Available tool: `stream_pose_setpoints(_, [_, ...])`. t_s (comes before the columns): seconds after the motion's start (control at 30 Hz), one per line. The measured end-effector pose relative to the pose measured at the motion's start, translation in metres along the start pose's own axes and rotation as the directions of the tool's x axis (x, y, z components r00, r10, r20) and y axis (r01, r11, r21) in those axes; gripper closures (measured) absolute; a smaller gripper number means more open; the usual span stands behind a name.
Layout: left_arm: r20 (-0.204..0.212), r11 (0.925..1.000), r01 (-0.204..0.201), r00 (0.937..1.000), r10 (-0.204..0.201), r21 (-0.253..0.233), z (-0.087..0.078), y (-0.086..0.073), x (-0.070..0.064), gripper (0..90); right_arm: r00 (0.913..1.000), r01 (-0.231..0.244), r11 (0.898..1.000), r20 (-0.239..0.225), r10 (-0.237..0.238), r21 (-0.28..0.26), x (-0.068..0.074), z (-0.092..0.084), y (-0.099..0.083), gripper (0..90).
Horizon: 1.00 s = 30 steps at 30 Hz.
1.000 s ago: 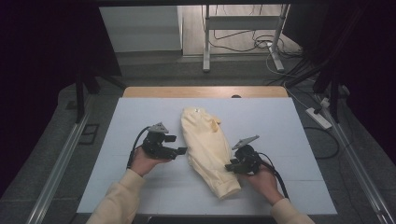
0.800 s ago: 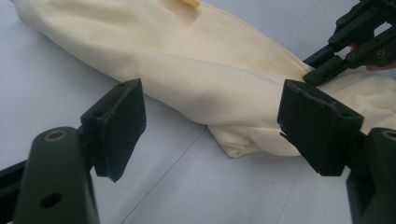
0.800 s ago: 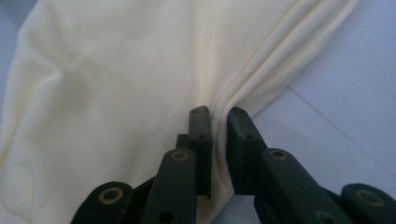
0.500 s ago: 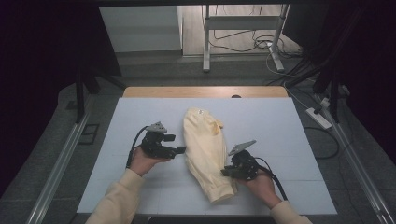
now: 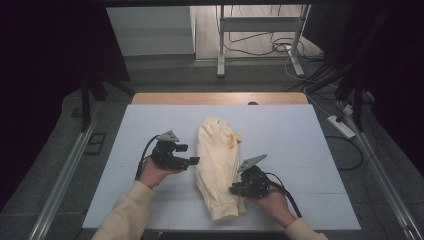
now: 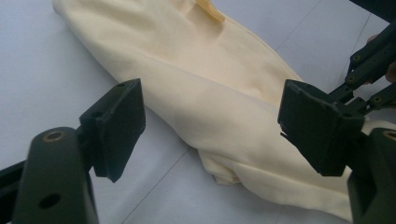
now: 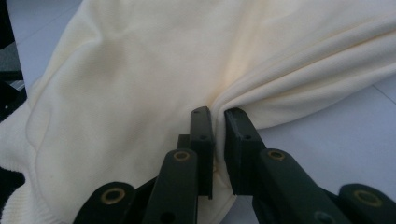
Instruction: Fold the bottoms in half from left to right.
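Right claw (image 7: 218,122) pinched on cream garment's (image 7: 140,79) near edge

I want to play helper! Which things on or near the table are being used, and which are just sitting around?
Being used:
- yellow top, lying on the table
- right gripper, pinching a fold of the top
- left gripper, open beside the top

Just sitting around:
- power strip on the floor
- cables on the floor
- metal stand behind the table
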<state>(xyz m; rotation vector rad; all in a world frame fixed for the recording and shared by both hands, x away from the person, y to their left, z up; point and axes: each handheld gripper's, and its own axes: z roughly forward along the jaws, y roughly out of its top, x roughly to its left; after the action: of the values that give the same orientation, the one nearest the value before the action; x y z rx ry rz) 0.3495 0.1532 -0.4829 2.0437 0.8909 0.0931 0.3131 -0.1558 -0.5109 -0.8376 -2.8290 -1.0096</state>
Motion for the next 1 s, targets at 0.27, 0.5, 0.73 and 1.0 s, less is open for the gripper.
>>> stream_pose_setpoints(0.27, [-0.001,1.0000,-0.002,1.0000,0.002,0.002,0.000,0.000,0.000,22.9,0.9986,0.049,0.999,0.021,-0.049,-0.008,0.009,0.004,0.002,81.7])
stream_pose_setpoints(0.5, [0.000,1.0000,-0.002,1.0000,0.002,0.001,0.000,0.000,-0.001,22.8,0.9987,0.046,0.999,0.021,-0.046,-0.008,0.009,0.003,0.002,81.7])
stream_pose_setpoints(0.73, [0.000,1.0000,0.002,1.0000,-0.002,0.000,-0.001,0.000,0.001,22.8,0.9985,0.052,0.999,0.015,-0.052,0.005,0.012,0.001,0.002,82.6])
stream_pose_setpoints(1.0, [-0.002,1.0000,0.002,1.0000,-0.002,0.000,-0.001,0.000,0.001,22.7,0.9970,0.072,0.997,0.031,-0.072,-0.002,0.012,-0.002,0.000,79.6])
